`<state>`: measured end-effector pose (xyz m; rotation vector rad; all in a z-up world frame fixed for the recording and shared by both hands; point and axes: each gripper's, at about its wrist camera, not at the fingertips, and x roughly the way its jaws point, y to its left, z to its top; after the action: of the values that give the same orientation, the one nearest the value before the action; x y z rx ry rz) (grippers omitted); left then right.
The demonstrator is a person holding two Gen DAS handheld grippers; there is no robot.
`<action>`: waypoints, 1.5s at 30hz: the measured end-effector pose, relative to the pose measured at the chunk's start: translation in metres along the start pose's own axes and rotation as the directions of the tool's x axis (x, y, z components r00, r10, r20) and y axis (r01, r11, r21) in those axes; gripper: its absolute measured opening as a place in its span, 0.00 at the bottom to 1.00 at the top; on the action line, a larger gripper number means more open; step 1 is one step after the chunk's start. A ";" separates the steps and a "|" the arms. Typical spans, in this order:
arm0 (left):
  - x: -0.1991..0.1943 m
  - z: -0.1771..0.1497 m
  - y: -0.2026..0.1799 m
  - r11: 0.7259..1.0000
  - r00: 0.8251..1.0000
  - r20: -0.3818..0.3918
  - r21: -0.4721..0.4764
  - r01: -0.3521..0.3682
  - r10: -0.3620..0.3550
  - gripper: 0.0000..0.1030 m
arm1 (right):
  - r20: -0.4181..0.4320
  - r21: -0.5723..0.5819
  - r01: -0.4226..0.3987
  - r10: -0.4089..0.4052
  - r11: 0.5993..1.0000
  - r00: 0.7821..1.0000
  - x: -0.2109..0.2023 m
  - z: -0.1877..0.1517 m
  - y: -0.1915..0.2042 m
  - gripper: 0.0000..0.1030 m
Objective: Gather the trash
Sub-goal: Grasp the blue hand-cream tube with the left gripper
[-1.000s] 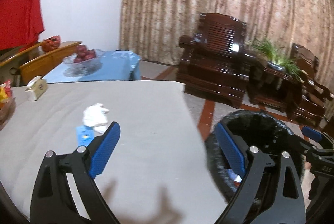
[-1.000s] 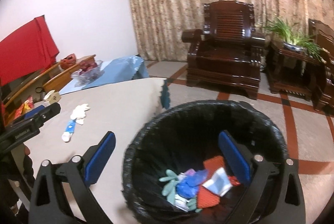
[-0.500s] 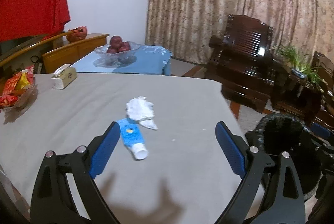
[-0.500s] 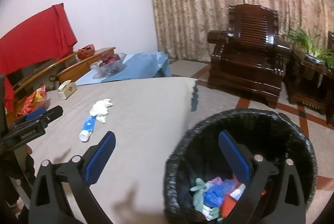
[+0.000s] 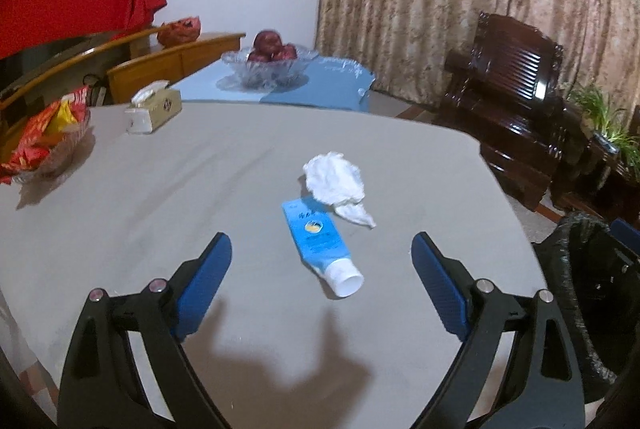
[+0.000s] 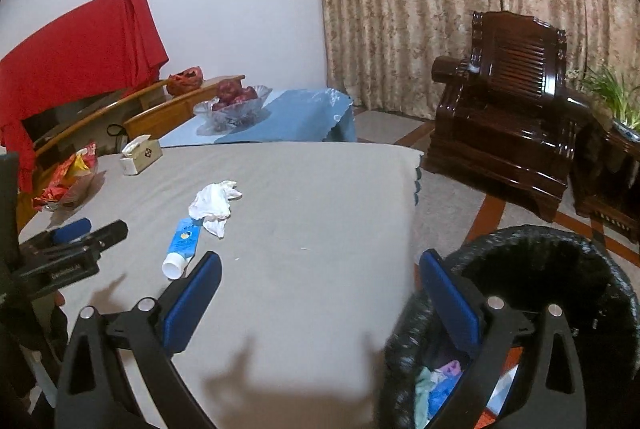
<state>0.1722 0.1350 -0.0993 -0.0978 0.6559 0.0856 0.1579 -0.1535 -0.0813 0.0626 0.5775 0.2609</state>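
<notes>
The left gripper (image 5: 322, 261) is being aimed at the blue tube (image 5: 320, 245) lying on the grey table (image 5: 160, 197), its empty jaws being narrowed slightly around nothing. The crumpled tissue (image 5: 336, 181) is being left touching the tube's far end. The right gripper (image 6: 320, 289) is being held spread and empty beside the black bin (image 6: 560, 289), presumably for the drop.

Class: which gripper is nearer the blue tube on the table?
Left. The left gripper, jaws closing, frames the blue tube without touching it. The right gripper hangs further right, near the bin.
</notes>
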 end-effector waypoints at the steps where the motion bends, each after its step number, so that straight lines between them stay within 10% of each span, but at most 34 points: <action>1: 0.008 -0.001 0.001 1.000 1.000 -0.013 -0.001 -0.006 0.006 0.83 | -0.006 -0.001 0.001 -0.001 1.000 1.000 0.007 0.000 0.002 0.94; 16: 0.086 -0.017 -0.004 1.000 0.985 -0.173 -0.011 -0.025 0.023 0.70 | -0.086 0.008 0.000 0.000 1.000 0.996 0.063 -0.002 0.009 0.94; 21: 0.101 -0.025 -0.005 1.000 0.974 -0.227 -0.020 -0.009 0.004 0.50 | -0.103 -0.001 -0.010 0.010 1.000 0.995 0.073 -0.004 0.014 0.94; 24: 0.100 -0.024 -0.005 1.000 0.975 -0.221 -0.023 -0.002 -0.003 0.37 | -0.109 -0.003 -0.012 0.012 1.000 0.994 0.077 -0.005 0.017 0.94; 45: 0.077 0.001 0.077 0.989 0.989 -0.115 -0.100 -0.106 0.094 0.35 | -0.121 -0.035 -0.113 0.108 0.993 0.987 0.136 0.019 0.080 0.94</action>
<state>0.2246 0.2156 -0.1504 -0.1730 0.7663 0.2134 0.2601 -0.0405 -0.1272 0.0385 0.6877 0.3866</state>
